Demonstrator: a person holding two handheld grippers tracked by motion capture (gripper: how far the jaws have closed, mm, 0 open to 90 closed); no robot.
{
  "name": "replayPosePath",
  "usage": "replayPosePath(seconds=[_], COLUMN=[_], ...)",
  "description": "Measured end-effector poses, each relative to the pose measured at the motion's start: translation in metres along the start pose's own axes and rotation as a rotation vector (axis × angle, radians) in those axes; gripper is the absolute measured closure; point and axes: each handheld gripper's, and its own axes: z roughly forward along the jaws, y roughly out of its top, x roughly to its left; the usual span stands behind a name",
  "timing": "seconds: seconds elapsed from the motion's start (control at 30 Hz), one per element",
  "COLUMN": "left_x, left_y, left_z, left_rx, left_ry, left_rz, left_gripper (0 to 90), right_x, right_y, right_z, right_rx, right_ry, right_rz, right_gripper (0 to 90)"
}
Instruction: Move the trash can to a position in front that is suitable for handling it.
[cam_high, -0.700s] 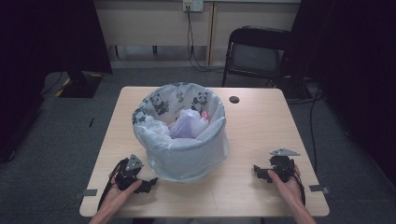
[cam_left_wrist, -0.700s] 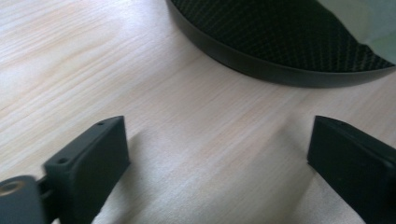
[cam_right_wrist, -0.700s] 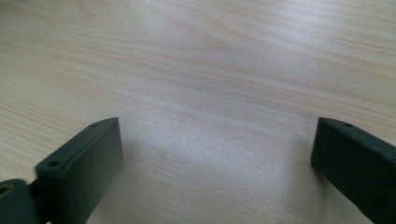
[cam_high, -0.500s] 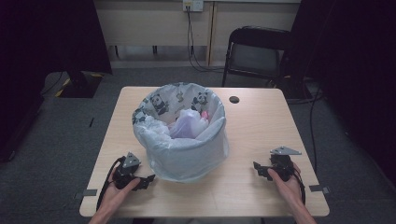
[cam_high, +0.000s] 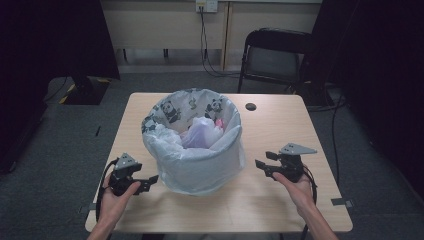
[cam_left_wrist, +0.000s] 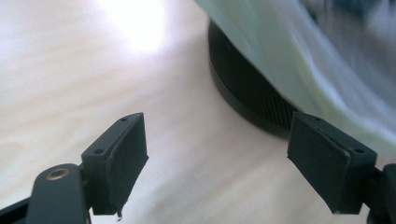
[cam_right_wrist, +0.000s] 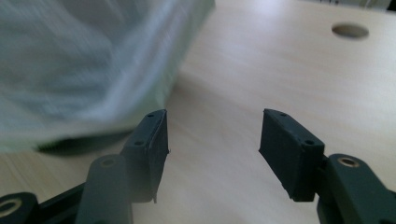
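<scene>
Two claws are held low over the desk (cam_high: 280, 140), one on each side of a bin (cam_high: 192, 145) that stands between them near the desk's middle. The left claw (cam_high: 150, 181) is spread wide and holds nothing; in the left gripper view the bin's dark ribbed base (cam_left_wrist: 247, 95) is seen just ahead of it and toward its right jaw, with the pale liner (cam_left_wrist: 299, 60) hanging over it, not yet touched. The right claw (cam_high: 261, 165) is likewise wide and empty, and in the right gripper view the liner's draped skirt (cam_right_wrist: 93, 65) is seen just ahead of its left jaw, apart from it. The liner, a thin white bag (cam_high: 200, 160) printed with pandas inside, is folded down over the rim and is judged soft, light and slippery; it would likely crumple and could tear if pinched hard. Crumpled bags or wrappers (cam_high: 202, 132) are seen inside, so little weight is expected. If the liner is to be lifted out, a hold is best taken on the folded overhang nearest each claw, where the film is doubled. If the whole bin is to be moved, the stiff base would be the surer place. A round cable hole (cam_high: 250, 106) lies beyond the right claw.
</scene>
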Motion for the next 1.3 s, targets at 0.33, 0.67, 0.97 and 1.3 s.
replayPosePath(seconds=[0.33,0.67,0.97,1.3], left_x=[0.017,0.023,0.013,0.003], left_y=[0.025,0.059,0.064,0.06], left_z=[-0.004,-0.004,0.016,0.017], left_rx=[-0.064,-0.155,-0.175,-0.215], left_ry=[0.032,0.079,0.055,0.067], left_rz=[-0.021,-0.035,-0.036,0.002], left_gripper=[19.5,22.3,23.1,37.4], right_x=[0.009,0.008,0.013,0.022], right_y=[0.058,0.091,0.1,0.1], right_z=[0.012,0.045,0.063,0.059], right_rx=[-0.105,-0.111,-0.14,-0.167], right_ry=[0.01,-0.017,-0.038,0.005], right_rz=[-0.03,-0.025,-0.011,-0.034], right_gripper=[54.8,41.1,34.9,39.3])
